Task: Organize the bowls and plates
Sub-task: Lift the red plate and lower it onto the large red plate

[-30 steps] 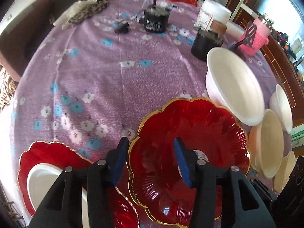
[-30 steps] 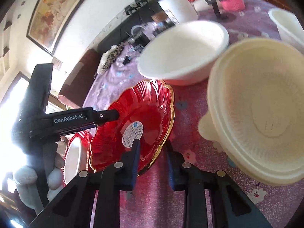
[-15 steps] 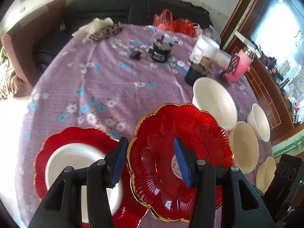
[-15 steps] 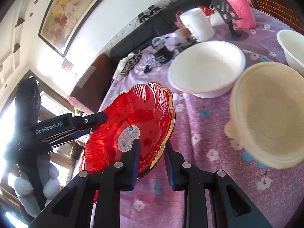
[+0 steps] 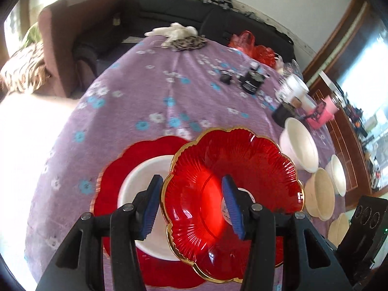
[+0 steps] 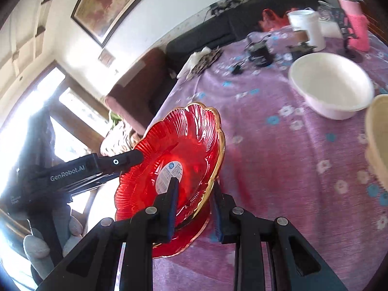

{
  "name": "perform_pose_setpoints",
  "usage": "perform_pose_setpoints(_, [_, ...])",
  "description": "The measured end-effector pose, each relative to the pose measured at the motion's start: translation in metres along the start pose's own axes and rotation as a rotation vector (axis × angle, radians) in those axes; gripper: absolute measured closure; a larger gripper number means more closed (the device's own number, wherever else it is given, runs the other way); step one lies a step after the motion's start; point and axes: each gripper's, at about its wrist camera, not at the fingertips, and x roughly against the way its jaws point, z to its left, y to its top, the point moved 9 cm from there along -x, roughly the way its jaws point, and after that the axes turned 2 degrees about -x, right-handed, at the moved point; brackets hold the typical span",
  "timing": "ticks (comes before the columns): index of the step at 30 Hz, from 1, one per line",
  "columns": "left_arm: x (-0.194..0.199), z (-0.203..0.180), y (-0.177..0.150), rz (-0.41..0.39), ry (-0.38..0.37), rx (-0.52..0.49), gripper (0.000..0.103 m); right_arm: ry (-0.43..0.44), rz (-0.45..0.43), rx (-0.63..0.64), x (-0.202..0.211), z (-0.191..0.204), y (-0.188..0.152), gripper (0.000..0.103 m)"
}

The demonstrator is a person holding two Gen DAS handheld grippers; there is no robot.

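A red scalloped glass plate (image 5: 232,181) with a gold rim is held tilted in the air by both grippers. My left gripper (image 5: 191,206) is shut on its near rim. My right gripper (image 6: 194,201) is shut on the opposite rim of that plate (image 6: 174,150). It hangs over a second red plate (image 5: 114,186) that lies on the table with a white bowl (image 5: 143,189) in it. The second red plate (image 6: 184,240) shows under the held one in the right wrist view.
A purple flowered tablecloth (image 5: 150,97) covers the round table. A large white bowl (image 5: 300,145) and several cream bowls (image 5: 320,194) sit at the right. A black jar (image 5: 252,82), white tub (image 5: 293,89) and pink bottle (image 6: 356,21) stand at the back. A sofa lies behind.
Both grippers have carried the red plate up and leftward, from beside the white and cream bowls to over the red plate with the white bowl. It is more tilted now.
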Motion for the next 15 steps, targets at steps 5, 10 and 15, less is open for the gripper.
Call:
perform_pose_setpoints(5, [-0.004,0.034,-0.008,0.012,-0.016,0.071,0.054,-0.008,0.060,0.023,-0.030,0.010,-0.012,0.075])
perform_pose_setpoints(10, [-0.007,0.057,-0.016,0.022,-0.023,0.115,0.054,-0.026,0.100,0.049,-0.053,0.016,-0.020,0.075])
perform_pose_setpoints(15, [-0.015,0.065,-0.021,0.035,-0.027,0.128,0.054,-0.044,0.101,0.074,-0.062,0.016,-0.019,0.075])
